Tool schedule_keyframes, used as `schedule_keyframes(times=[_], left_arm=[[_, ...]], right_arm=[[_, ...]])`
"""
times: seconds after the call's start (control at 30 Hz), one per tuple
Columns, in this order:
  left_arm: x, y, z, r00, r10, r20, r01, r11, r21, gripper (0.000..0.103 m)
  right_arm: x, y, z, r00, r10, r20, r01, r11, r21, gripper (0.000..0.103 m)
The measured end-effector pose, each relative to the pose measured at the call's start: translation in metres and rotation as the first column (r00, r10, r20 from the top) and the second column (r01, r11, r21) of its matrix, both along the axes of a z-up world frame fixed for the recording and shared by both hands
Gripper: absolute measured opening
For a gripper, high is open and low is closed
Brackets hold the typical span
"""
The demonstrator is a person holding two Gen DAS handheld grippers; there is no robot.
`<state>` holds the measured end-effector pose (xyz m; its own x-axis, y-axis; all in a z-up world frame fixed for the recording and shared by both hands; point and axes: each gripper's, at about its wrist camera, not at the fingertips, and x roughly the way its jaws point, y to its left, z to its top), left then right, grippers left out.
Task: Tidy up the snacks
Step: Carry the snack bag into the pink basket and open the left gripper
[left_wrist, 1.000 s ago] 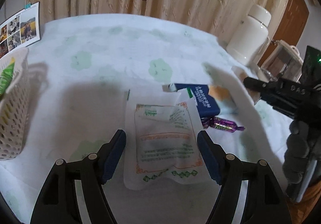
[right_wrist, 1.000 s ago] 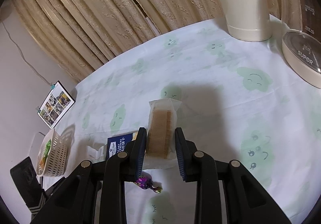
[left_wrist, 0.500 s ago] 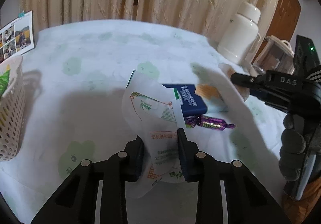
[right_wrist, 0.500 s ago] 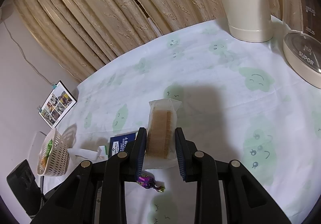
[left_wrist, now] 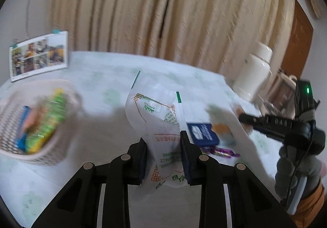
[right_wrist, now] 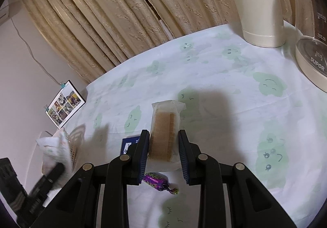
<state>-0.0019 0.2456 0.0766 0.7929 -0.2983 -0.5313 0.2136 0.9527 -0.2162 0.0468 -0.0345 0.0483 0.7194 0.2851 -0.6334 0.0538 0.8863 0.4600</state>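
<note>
Lifted since the earlier frame, white snack pouch [left_wrist: 161, 126] clamped in left gripper [left_wrist: 163, 156] above the tablecloth [right_wrist: 224, 85], near basket [left_wrist: 47, 154] at the left edge, right gripper [right_wrist: 162, 150] closed on wafer pack [right_wrist: 164, 126], blue box [left_wrist: 203, 133] and purple candy [right_wrist: 157, 183] on the cloth beneath.

Right tongs [right_wrist: 163, 151] clamped on wrapped wafer [right_wrist: 164, 132], purple candy [right_wrist: 157, 183] beneath on tablecloth [right_wrist: 224, 89].
</note>
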Motion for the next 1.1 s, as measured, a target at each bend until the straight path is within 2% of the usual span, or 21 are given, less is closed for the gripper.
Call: schedule_keyframes(times=[0.2,0.4,0.67,0.8,0.93,1.0,1.1], left_arm=[[-0.008,0.047,0.015,0.989,0.134,0.061,-0.134,0.991,-0.008,0.029],[-0.007,0.100,0.015,0.967,0.250,0.055,-0.248,0.968,-0.034,0.029],[0.000,0.145,0.008,0.938,0.345,0.036,-0.342,0.938,-0.059,0.030],[0.007,0.153,0.002,0.934,0.358,0.015,-0.357,0.932,-0.062,0.030],[0.012,0.163,-0.006,0.917,0.398,-0.016,-0.397,0.914,-0.085,0.041],[0.010,0.168,-0.009,0.902,0.432,0.002,-0.430,0.898,-0.089,0.056],[0.008,0.169,-0.011,0.891,0.453,0.019,-0.450,0.889,-0.088,0.057]], right_arm=[[0.001,0.004,-0.002,1.000,0.014,-0.001,-0.014,1.000,-0.007,0.027],[0.001,0.011,-0.004,0.999,0.033,0.004,-0.033,0.999,-0.016,0.027],[0.000,0.018,-0.008,0.999,0.053,-0.003,-0.053,0.998,-0.032,0.027],[0.001,0.020,-0.011,0.998,0.058,-0.011,-0.058,0.998,-0.040,0.027],[0.002,0.022,-0.012,0.998,0.062,-0.012,-0.063,0.997,-0.045,0.027],[0.001,0.023,-0.013,0.998,0.066,-0.013,-0.067,0.997,-0.049,0.027],[0.002,0.025,-0.014,0.997,0.073,-0.014,-0.074,0.996,-0.055,0.027]])
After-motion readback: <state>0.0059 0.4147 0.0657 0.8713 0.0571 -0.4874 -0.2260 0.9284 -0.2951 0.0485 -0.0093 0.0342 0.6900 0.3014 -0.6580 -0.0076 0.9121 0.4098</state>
